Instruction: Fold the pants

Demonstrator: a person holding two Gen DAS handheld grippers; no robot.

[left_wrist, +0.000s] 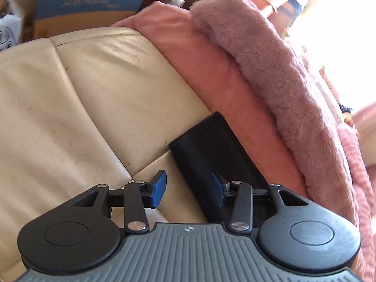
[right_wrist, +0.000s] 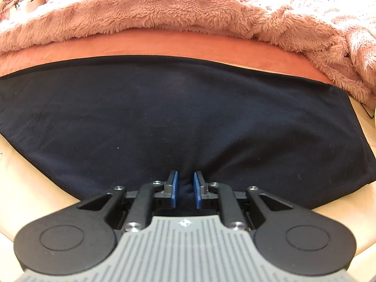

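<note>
A: Where are the pants (right_wrist: pixel 183 122) relative to each gripper?

B: In the right wrist view they lie as a broad black panel, already folded flat, on a cream surface (right_wrist: pixel 35 178), their long axis running side to side across the frame. The right gripper (right_wrist: pixel 185 189) sits at the near edge, roughly at mid-length, its blue pads (right_wrist: pixel 174 188) drawn close together with a small pucker of black cloth pinched between them. I'd call that a hold on the near edge.

A: And the left?

B: The left gripper (left_wrist: pixel 189 189) stands half open with nothing between the pads. One end of the pants (left_wrist: pixel 206 155) shows just ahead and toward its right finger, a squared dark corner running away diagonally along the pink sheet (left_wrist: pixel 202 70). So the cloth lies forward and slightly right of it, very near, though I cannot tell whether it touches.

A: So which hand acts next?

B: Judging by this, the left one, closing on that end to carry it over along the long axis, while the right anchors the middle.

A: Materials?

B: The pants look like soft matte knit, limp, lint-flecked. Behind them lies a shaggy pink fleece blanket (right_wrist: pixel 164 9). The cushion (left_wrist: pixel 94 82) in the left wrist view is smooth, creased cream leather with stitched seams.
</note>
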